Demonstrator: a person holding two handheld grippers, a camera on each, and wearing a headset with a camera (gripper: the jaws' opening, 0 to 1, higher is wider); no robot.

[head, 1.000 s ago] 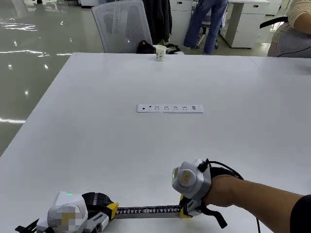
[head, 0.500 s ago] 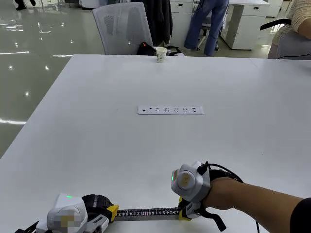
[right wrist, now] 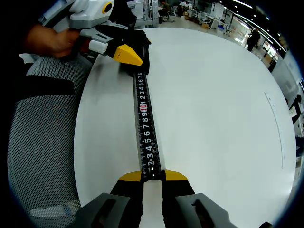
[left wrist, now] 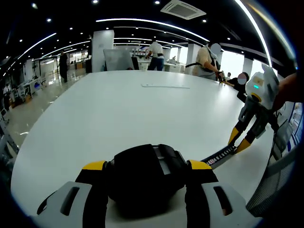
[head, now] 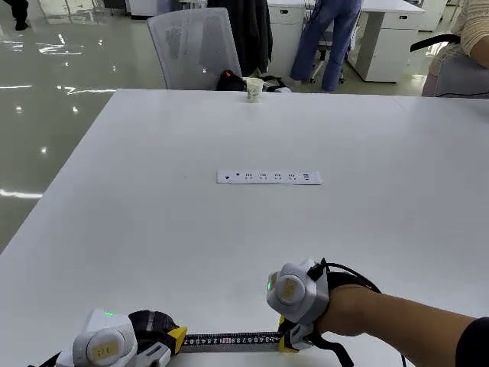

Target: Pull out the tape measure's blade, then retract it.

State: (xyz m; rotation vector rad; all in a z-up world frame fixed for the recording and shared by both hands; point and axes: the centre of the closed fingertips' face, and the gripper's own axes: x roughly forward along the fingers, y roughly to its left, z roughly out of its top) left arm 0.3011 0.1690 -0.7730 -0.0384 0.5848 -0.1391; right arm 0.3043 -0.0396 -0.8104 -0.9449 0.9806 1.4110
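Observation:
The black tape measure case (left wrist: 145,173) sits between the yellow-tipped jaws of my left gripper (left wrist: 147,166), shut on it at the table's near edge; its case (head: 157,324) shows at the bottom left of the head view. The numbered blade (right wrist: 145,124) stretches out flat over the white table from the case (right wrist: 137,47) to my right gripper (right wrist: 152,176), which is shut on the blade's end. From above, the blade (head: 229,337) runs left to right between the left gripper (head: 170,336) and the right gripper (head: 284,342).
A white power strip (head: 268,177) lies mid-table. A paper cup (head: 254,89) stands at the far edge, with a mesh chair (head: 191,46) behind it. People stand and sit beyond the table. A mesh chair seat (right wrist: 42,142) lies just off the table's near edge.
The head camera has tilted, shifting the scene downward. The blade's drawn length between the two grippers looks about the same; both grippers keep their hold.

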